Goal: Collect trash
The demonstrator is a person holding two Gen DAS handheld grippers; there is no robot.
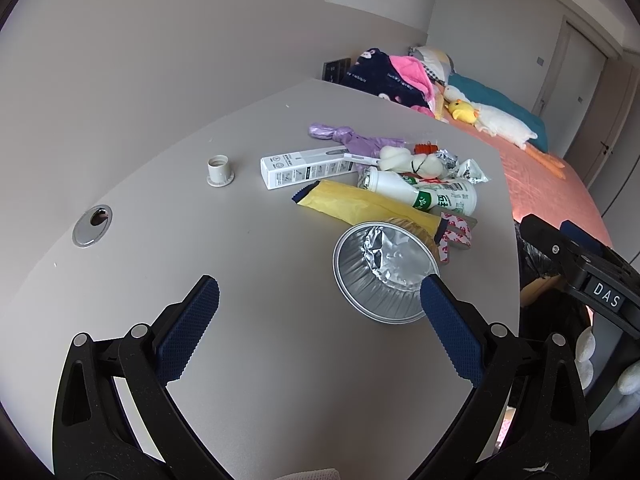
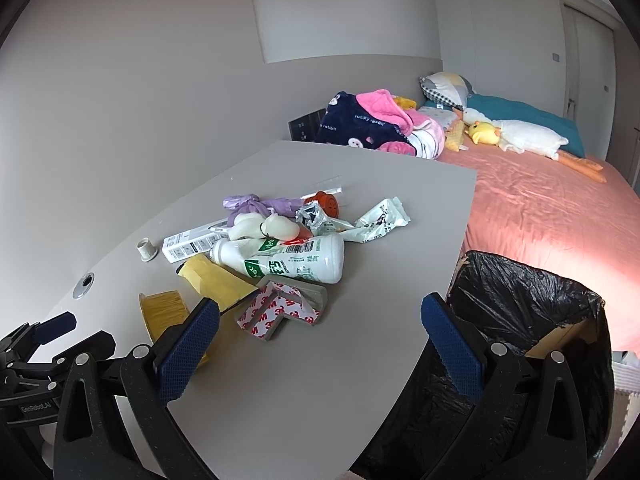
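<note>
Trash is piled on the grey table (image 1: 160,208): one foil bowl (image 1: 384,272), one milk bottle (image 1: 424,192), one white box (image 1: 304,170), one yellow envelope (image 1: 360,204). Both grippers, left (image 1: 320,300) and right (image 2: 320,320), are held wide open and empty; one lined bin (image 2: 524,312) is seen beside the table

Home bedroom: bed (image 2: 540,208), plush toys (image 2: 520,138), pillow (image 2: 446,86).
</note>
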